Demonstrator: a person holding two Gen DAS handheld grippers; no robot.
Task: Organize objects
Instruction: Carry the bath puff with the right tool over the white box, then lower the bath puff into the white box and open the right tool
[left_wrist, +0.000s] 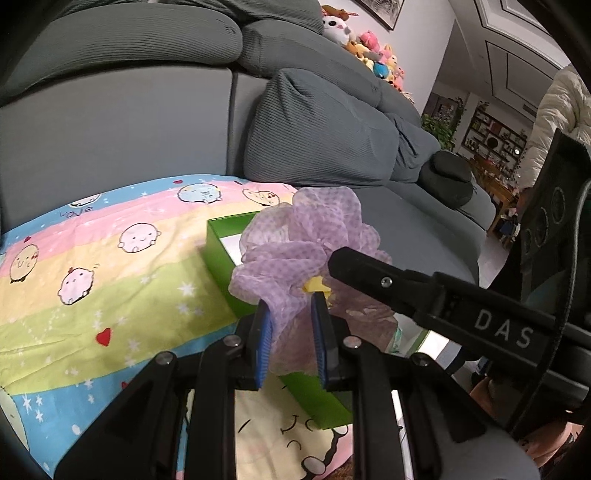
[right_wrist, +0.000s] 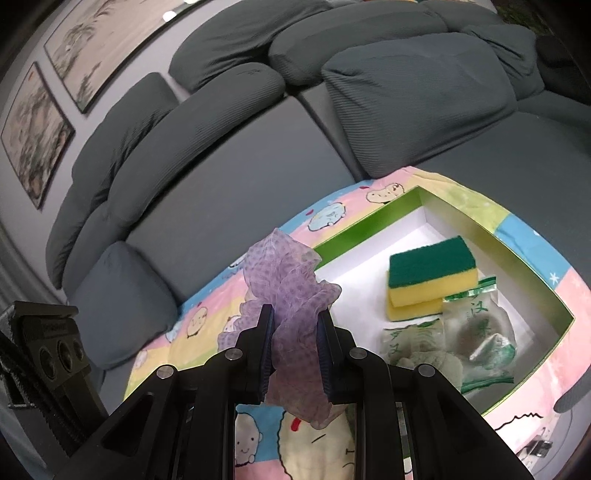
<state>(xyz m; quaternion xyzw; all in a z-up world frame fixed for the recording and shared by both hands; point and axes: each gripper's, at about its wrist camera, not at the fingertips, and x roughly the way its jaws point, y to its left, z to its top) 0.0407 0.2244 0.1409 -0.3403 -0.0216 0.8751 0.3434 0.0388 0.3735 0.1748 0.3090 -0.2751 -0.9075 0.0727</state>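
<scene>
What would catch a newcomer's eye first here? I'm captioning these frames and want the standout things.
First, the crumpled purple mesh cloth, pinched between both grippers, left and right, above the near edge of the green box. Next, the rainbow cartoon sheet spread over the grey sofa beneath the box. Inside the box lie two green-and-yellow sponges and clear snack packets.

Soft, even indoor light, no hard shadows. Left wrist view brighter; the far room (left_wrist: 491, 136) at its right edge a bit washed out. Right wrist view dimmer, w/ small ceiling-light glints on the framed picture (right_wrist: 107, 51) glass. Both fisheye: sofa (right_wrist: 236, 155) lines bow, black vignette at corners. Near linkage soft, slightly blurred.
</scene>
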